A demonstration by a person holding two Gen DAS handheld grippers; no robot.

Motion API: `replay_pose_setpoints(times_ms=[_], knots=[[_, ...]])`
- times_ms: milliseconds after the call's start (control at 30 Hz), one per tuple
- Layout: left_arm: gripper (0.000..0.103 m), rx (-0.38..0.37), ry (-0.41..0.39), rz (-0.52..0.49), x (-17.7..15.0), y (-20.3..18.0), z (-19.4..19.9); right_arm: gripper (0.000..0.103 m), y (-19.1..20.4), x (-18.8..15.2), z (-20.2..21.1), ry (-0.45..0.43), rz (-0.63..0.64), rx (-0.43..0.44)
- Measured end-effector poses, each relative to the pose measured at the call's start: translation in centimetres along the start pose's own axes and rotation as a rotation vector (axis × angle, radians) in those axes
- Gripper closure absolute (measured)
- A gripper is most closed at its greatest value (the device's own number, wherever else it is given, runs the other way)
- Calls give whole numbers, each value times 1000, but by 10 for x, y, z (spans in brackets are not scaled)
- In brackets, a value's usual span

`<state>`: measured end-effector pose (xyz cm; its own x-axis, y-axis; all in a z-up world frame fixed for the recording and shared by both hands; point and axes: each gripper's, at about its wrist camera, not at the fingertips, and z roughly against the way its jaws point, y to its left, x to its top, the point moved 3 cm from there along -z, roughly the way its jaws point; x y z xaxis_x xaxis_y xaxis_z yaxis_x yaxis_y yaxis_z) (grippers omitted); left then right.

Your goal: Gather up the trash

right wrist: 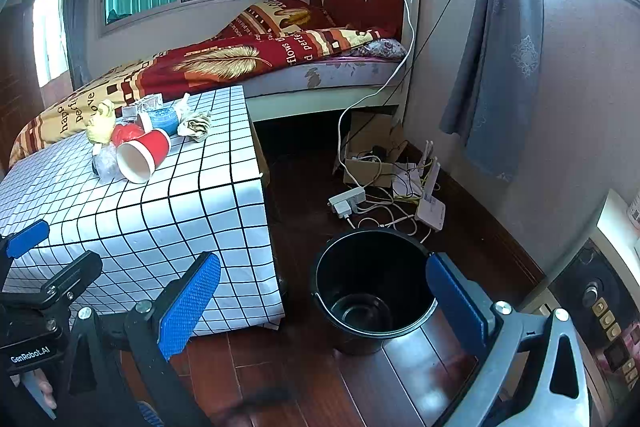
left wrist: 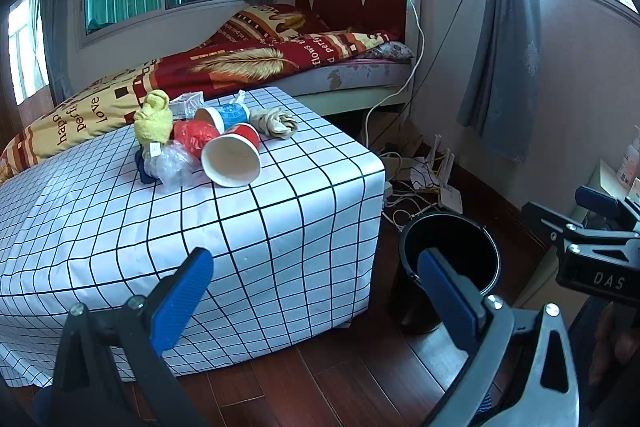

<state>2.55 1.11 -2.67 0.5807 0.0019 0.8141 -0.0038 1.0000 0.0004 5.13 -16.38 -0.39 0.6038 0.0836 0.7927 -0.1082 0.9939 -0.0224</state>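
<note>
Left gripper held low, fingers spread wide, nothing between them. Right gripper likewise spread and empty, poised near black bin on the floor. Bin bottom dim, contents unclear. Trash pile well ahead on checked table: red cup on its side, crumpled plastic.

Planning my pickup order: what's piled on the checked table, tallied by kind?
Paper cups: 2, red cup and blue cup, both on their sides
Plastic bags: 2, red bag, clear bag
Crumpled beige wad: 1
Yellow plush toy: 1
Small clear box: 1
Total: 7
</note>
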Motion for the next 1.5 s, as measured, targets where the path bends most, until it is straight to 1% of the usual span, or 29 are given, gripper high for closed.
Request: replay_pose_setpoints(times_ms=[1500], knots=[[0, 0, 2, 7, -1, -1, 2, 0, 4, -5, 0, 7, 2, 4]])
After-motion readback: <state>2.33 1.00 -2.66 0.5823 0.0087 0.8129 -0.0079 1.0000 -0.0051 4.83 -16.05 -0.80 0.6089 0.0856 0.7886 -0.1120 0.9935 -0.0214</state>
